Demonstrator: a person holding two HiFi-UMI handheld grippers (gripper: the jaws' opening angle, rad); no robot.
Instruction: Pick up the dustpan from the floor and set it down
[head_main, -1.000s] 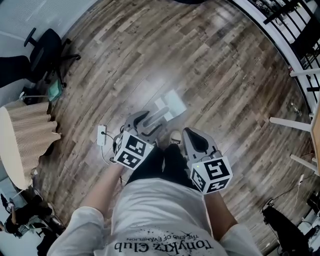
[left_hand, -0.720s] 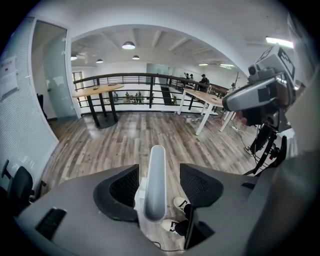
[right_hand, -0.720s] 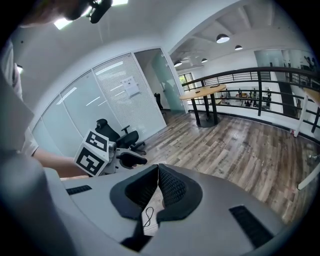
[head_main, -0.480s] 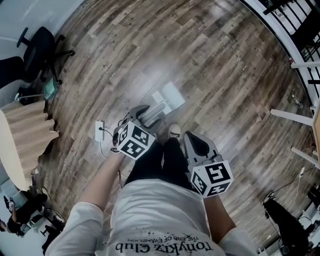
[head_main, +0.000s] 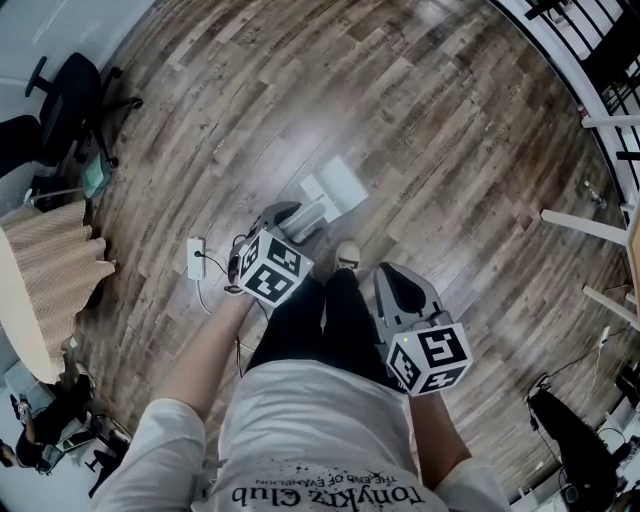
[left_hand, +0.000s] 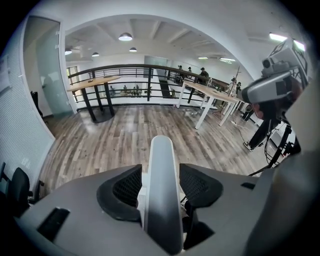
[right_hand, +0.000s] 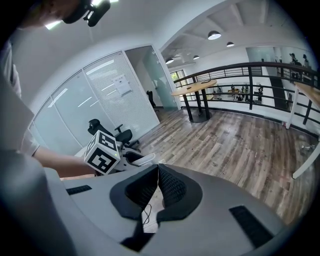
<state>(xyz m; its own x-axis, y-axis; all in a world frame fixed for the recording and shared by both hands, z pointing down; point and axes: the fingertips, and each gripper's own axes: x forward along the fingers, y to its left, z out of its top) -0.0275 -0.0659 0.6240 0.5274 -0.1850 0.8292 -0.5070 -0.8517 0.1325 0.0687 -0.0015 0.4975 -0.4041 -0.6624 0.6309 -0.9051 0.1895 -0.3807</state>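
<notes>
The dustpan (head_main: 338, 186) is seen lying on the floor (head_main: 450, 150) at frame centre. Its handle (left_hand: 162, 150) is straddled by the left claw (left_hand: 160, 175), spread apart and not clamped. The right claw (right_hand: 158, 170) is pressed together.

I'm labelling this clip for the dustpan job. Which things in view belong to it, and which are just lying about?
Job in hand:
- dustpan, white, on the floor
- left gripper, jaws open either side of the dustpan's handle

Lying about:
- power strip
- office chair
- white table legs
</notes>
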